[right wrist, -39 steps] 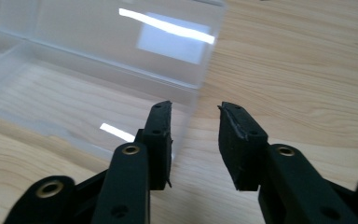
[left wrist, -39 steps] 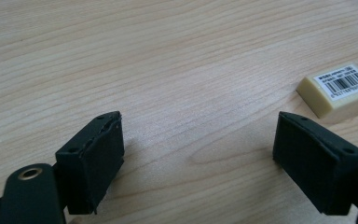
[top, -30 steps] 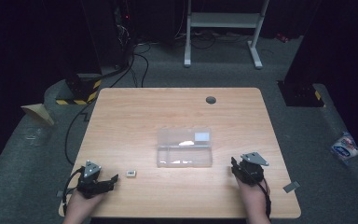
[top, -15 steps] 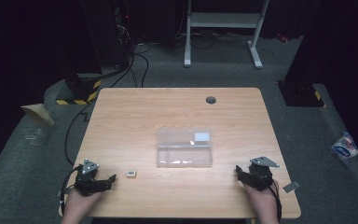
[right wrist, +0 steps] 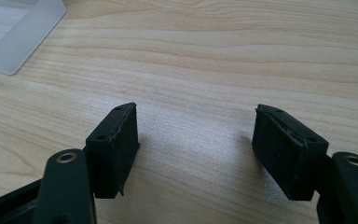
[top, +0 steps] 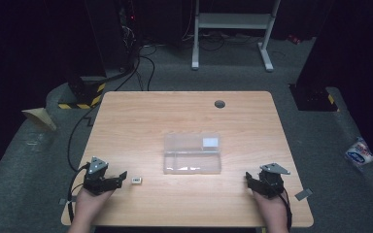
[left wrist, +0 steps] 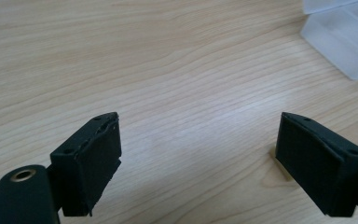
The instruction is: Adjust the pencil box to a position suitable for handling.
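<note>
A clear plastic box (top: 192,154) with a small white label lies at the middle of the wooden table (top: 184,116). A tiny white piece (top: 136,180) rests just right of my left gripper (top: 121,175), at the near left. In the left gripper view its jaws (left wrist: 200,121) stand wide open over bare wood, with the box's corner (left wrist: 340,32) at the upper right. My right gripper (top: 248,177) sits at the near right. Its jaws (right wrist: 196,112) have just been opening and hold nothing; the box (right wrist: 14,32) lies ahead to the left.
A dark round hole (top: 219,103) sits near the table's far edge. On the floor are cables (top: 141,63), a white metal stand (top: 233,22), a yellow-black striped block (top: 80,104) and a white bag (top: 359,151) at the right.
The right gripper has shifted a little to the right and its jaws have spread. The left gripper has risen slightly. The box and the tiny piece have not moved.
</note>
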